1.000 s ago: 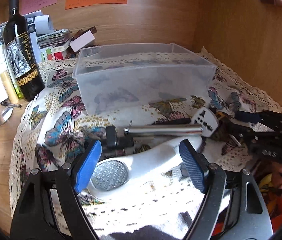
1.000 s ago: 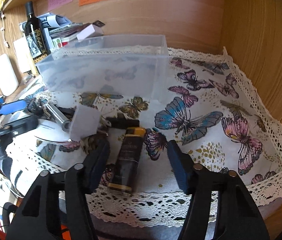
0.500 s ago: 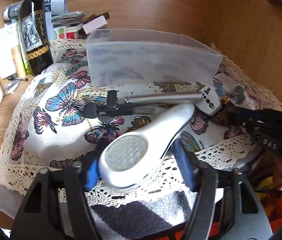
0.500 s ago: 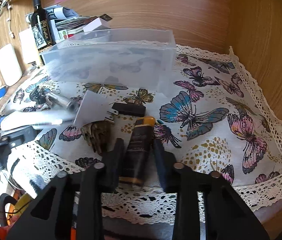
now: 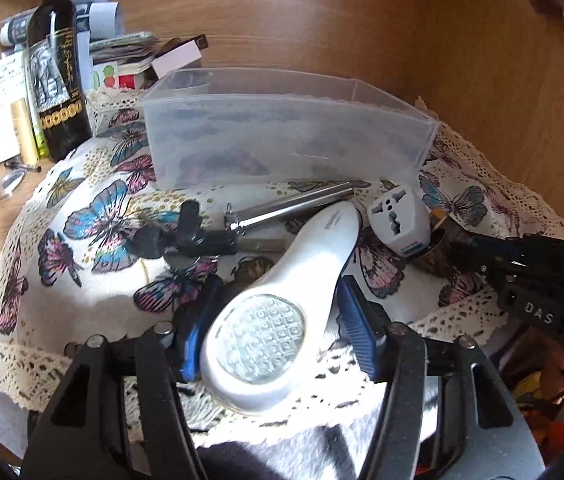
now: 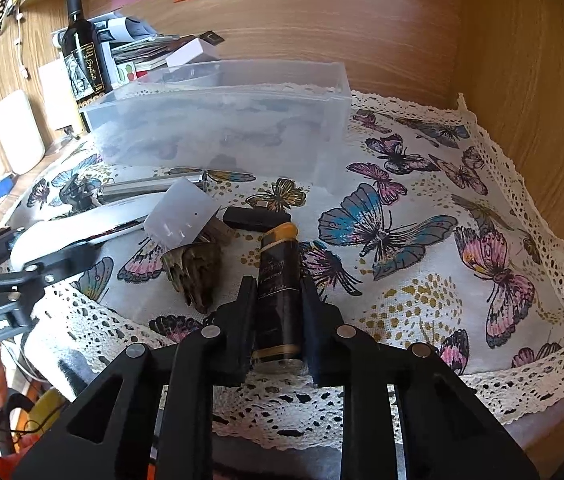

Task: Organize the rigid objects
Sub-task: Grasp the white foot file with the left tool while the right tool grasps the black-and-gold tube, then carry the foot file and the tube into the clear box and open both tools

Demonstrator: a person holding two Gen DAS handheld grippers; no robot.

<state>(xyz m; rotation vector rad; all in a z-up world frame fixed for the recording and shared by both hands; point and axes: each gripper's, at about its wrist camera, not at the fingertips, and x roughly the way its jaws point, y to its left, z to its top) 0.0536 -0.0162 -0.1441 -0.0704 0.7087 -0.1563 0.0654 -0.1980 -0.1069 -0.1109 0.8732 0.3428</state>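
Observation:
My left gripper point(image 5: 272, 316) is shut on the round head of a white handheld lamp point(image 5: 282, 308), its tail pointing away over the butterfly cloth. My right gripper point(image 6: 278, 300) is shut on a black bottle with a gold cap point(image 6: 280, 280) lying near the cloth's front edge. A clear plastic box point(image 5: 282, 136) stands behind them; it also shows in the right wrist view point(image 6: 222, 128). A white travel adapter point(image 5: 399, 222), a metal rod point(image 5: 293, 204), black keys point(image 5: 186, 236), a black USB stick point(image 6: 256, 218) and a brown shell-like piece point(image 6: 196, 270) lie loose on the cloth.
A dark wine bottle point(image 5: 56, 72) stands at the back left among papers and small boxes point(image 5: 134, 56). A white jug point(image 6: 14, 132) is at the left. Wooden walls close the back and right sides. The right half of the cloth point(image 6: 461, 240) holds no objects.
Both grippers closed: the left on the white lamp, which is now lifted at the head and drawn toward me; the right on the black bottle.

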